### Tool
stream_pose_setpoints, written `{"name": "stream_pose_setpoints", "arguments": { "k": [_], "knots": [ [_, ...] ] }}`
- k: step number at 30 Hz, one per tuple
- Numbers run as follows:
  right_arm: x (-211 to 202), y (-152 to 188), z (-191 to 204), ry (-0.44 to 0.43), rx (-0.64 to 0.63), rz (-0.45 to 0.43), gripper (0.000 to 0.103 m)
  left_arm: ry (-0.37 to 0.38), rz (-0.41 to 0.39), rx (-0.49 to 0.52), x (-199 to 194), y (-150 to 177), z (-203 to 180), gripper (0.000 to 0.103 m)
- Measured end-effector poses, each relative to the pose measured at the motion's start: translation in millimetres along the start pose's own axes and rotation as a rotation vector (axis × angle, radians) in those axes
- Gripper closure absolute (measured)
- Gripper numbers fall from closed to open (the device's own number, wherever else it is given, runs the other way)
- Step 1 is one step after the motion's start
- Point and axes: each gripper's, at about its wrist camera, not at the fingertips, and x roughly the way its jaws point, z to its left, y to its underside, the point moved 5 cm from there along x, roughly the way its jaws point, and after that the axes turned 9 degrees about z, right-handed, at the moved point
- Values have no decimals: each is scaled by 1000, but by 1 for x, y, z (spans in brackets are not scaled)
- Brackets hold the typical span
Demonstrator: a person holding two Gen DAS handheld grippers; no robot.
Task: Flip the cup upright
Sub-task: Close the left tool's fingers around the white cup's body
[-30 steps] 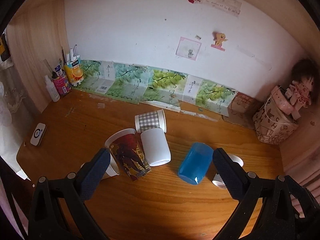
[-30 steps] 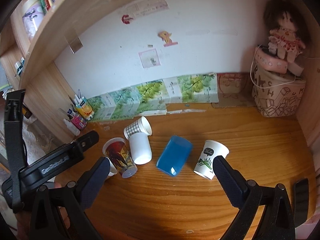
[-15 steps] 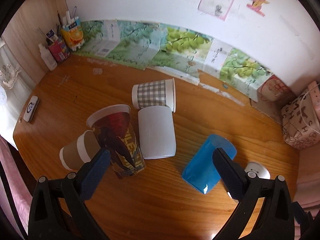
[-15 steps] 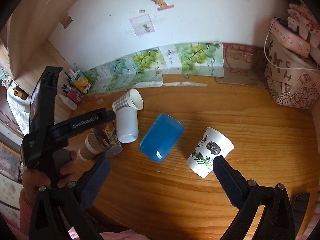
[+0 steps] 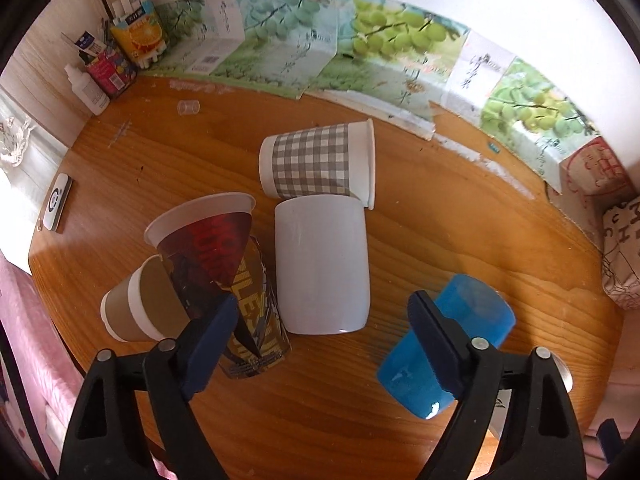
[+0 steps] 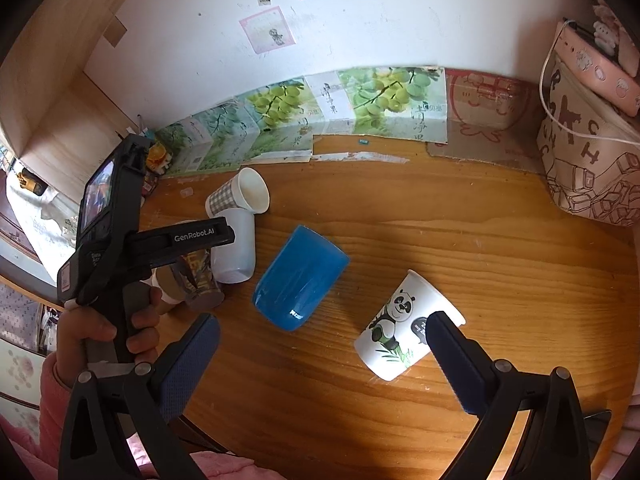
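The wooden desk surface (image 5: 460, 216) carries six cups, all lying on their sides. At centre, the plain white plastic cup (image 5: 322, 264) lies mouth toward the near edge, touching the grey-checked paper cup (image 5: 316, 168) beyond it. To its left lies the red-and-yellow printed clear cup (image 5: 224, 276), and against that the brown-sleeved paper cup (image 5: 140, 312); to its right, apart, the blue plastic tumbler (image 5: 444, 344). The panda-printed paper cup (image 6: 400, 328) lies nearest the right gripper (image 6: 322, 364). The left gripper (image 5: 320, 340) hovers with its jaws wide and empty, framing the white cup's mouth end. The right gripper is likewise spread wide and holds nothing. Judgement: the white cup appears to be the target. Recommended practice: descend squarely, grip across the wall near the mouth, and avoid nudging the printed cup alongside. Pressure should be light, since thin walls may buckle.
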Motion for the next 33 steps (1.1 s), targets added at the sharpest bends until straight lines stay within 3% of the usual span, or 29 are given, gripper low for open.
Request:
{"name": "stream_pose_setpoints", "arguments": {
  "k": [24, 33],
  "knots": [
    [18, -9, -16, 18, 52, 48, 0, -44, 128, 4, 51, -27, -2, 19],
    [24, -11, -16, 15, 51, 69, 0, -32, 172, -2, 65, -29, -1, 29]
  ]
}}
